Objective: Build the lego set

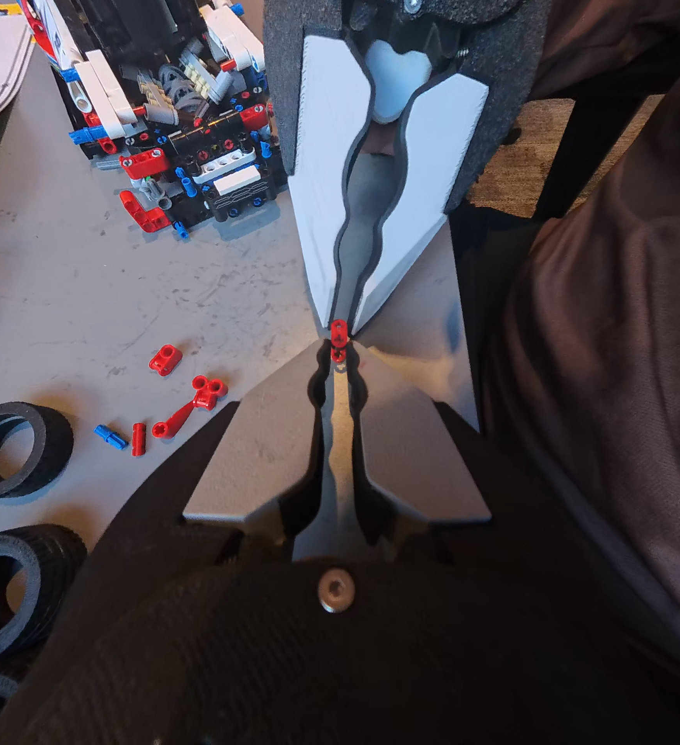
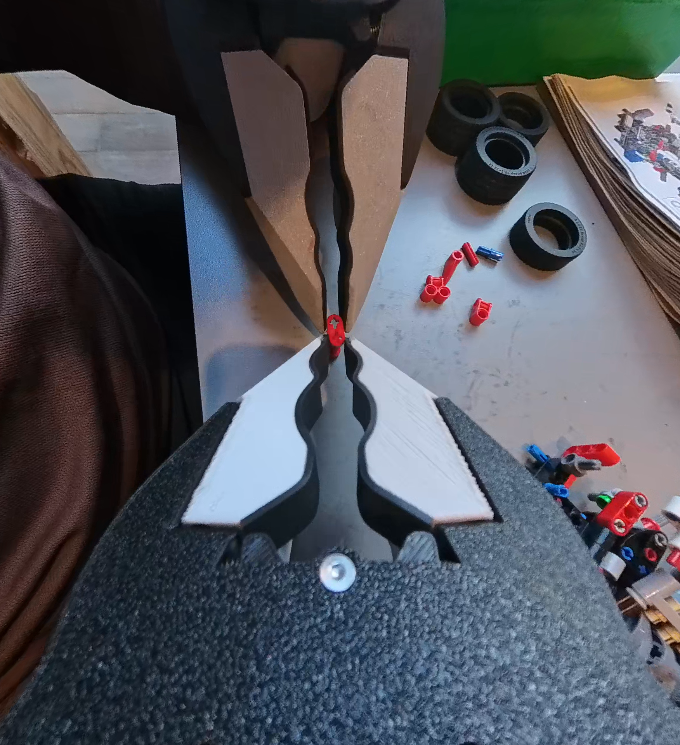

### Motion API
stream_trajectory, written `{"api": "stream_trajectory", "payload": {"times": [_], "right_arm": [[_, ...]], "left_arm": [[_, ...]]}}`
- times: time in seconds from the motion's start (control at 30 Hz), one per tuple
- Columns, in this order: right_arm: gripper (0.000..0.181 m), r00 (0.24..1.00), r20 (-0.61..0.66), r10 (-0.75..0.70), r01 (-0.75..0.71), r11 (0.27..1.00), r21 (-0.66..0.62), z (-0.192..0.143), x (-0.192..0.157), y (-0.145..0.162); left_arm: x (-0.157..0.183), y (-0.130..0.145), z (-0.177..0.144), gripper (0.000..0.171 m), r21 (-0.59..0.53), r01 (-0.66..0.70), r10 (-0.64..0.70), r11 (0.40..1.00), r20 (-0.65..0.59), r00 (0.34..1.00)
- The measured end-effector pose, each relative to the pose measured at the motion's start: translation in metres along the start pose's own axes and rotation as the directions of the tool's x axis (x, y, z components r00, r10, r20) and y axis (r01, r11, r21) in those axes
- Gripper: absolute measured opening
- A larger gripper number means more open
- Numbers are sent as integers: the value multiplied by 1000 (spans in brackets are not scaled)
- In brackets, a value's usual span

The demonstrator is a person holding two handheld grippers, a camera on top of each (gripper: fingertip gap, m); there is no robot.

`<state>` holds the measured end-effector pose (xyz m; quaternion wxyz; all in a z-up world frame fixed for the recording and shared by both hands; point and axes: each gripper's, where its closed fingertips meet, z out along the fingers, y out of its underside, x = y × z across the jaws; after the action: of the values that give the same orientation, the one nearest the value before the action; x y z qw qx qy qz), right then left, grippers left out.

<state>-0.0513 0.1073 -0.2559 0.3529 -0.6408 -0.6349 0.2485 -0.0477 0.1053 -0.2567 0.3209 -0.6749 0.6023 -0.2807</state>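
Observation:
My two grippers meet tip to tip above the grey table's near edge (image 1: 419, 306). My left gripper (image 1: 338, 350) is shut on a small red Lego connector (image 1: 338, 355). The right gripper (image 1: 338, 327) comes in from the top of the left wrist view, shut on another small red connector (image 1: 338, 330). The two red pieces touch end to end. In the right wrist view my right gripper (image 2: 335, 343) holds its red piece (image 2: 334, 351), and the left gripper (image 2: 335, 322) holds its red piece (image 2: 335, 327). The part-built Lego car (image 1: 169, 141) stands farther back on the table.
Loose red pieces (image 1: 209, 393) and a blue pin (image 1: 110, 436) lie on the table beside black tyres (image 1: 11, 447). The instruction booklet (image 2: 653, 161), more tyres (image 2: 491, 161) and a green box (image 2: 552, 36) are at the far side. A person's brown clothing (image 1: 612, 363) is close by. The tips of both grippers are at nearly the same place.

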Motion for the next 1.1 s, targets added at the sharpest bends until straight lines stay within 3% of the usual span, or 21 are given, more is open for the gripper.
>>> {"api": "stream_trajectory", "payload": {"times": [0.63,1.1], "right_arm": [[7,999,25,26,-25,999,-25,3,-1,1],[9,1000,15,14,-14,999,38,-4,1,-5]], "left_arm": [[0,9,7,4,-76,5,-5,997,-2,1000],[-2,4,2,4,-29,30,-30,999,0,1000]]}}
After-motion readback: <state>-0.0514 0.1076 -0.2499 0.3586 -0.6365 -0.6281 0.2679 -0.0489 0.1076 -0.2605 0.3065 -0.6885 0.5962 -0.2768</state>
